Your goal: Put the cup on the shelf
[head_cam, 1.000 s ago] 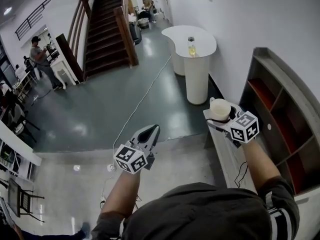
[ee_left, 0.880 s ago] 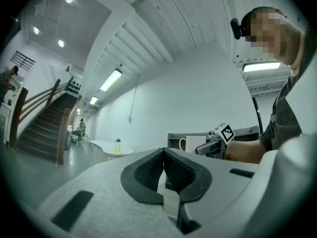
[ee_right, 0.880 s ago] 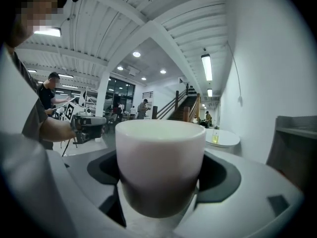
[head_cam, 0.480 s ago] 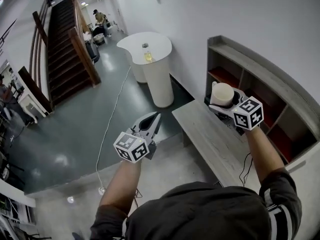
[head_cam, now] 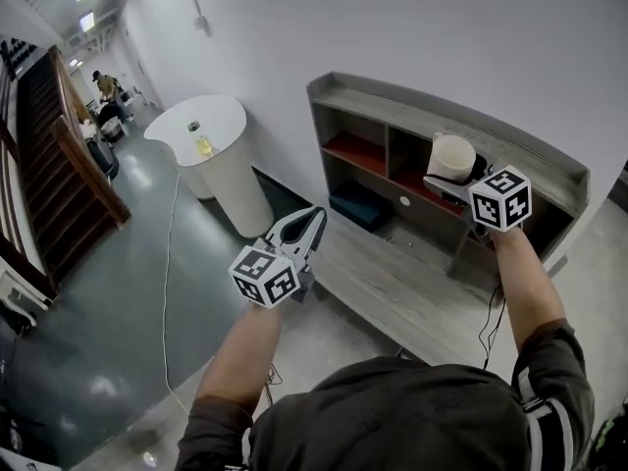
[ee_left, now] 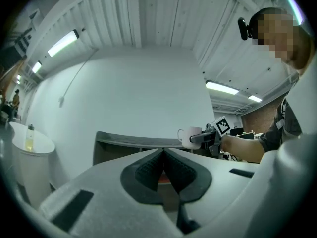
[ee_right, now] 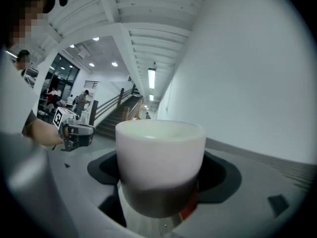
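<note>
The left gripper [head_cam: 314,220] pointed forward above the near edge of a low wooden surface [head_cam: 392,287], its jaws pressed together with nothing between them. The right gripper [head_cam: 444,179] had its jaws set wide on the lower sides of a white cup [head_cam: 452,155], holding it upright in the air. The cup hung in front of the grey shelf [head_cam: 392,101], near its top board. Farther left, a round white table [head_cam: 221,126] carried a bottle [head_cam: 200,141].

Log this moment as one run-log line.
right gripper: jaws shut on upright white ceramic cup | left gripper: jaws shut, empty | grey wooden shelf: cup not yet on it
</note>
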The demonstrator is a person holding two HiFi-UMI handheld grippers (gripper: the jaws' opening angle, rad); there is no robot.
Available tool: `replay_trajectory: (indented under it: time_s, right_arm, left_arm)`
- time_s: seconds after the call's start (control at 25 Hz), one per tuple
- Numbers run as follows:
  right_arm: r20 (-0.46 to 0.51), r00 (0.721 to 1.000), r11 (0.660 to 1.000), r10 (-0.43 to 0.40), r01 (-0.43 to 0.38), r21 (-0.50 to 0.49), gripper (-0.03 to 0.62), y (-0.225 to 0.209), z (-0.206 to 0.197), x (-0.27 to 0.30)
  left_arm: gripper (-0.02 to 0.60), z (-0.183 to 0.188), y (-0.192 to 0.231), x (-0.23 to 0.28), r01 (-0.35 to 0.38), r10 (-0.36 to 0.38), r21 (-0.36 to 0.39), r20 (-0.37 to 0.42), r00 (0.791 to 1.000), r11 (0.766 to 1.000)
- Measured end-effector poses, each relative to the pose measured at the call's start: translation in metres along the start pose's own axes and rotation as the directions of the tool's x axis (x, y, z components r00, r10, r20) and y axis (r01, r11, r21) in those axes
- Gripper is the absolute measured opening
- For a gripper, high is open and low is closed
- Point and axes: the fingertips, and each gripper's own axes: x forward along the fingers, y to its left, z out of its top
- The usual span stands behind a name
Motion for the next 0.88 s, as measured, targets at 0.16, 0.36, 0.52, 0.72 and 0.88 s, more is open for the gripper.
replay_trajectory:
  time_s: [0.16,0.36,0.52,0.72,0.88]
  right_arm:
    - [-0.024,0.986,0.987,-0.162,0.162,0.004,0.431,-0.051,-0.006,-0.059]
    - [-0.082,0.930,0.932,-0.360,0.362,0.014,0.431,-0.117,-0.021,-0.125]
    - [-0.132,0.868,0.875,-0.479,0.484,0.007,0.431,-0.157,-0.032,-0.168]
    - [-0.187,0.802,0.814,-0.567,0.580,0.019,0.431,-0.187,-0.044,-0.198]
    - [-0.219,0.772,0.781,-0.597,0.621,0.058,0.431,-0.198,-0.051,-0.202]
  left_arm:
    - [0.000,0.000,-0.030,0.039,0.107,-0.107,-0.010,0.006,0.994,0.994]
    - [0.000,-0.004,-0.061,0.084,0.222,-0.222,-0.026,0.009,0.975,0.975]
    - [0.000,-0.007,-0.082,0.109,0.290,-0.289,-0.038,0.011,0.957,0.956]
    - [0.000,-0.008,-0.102,0.129,0.344,-0.344,-0.042,0.016,0.939,0.938]
    - [0.000,-0.008,-0.117,0.139,0.371,-0.371,-0.039,0.020,0.928,0.928]
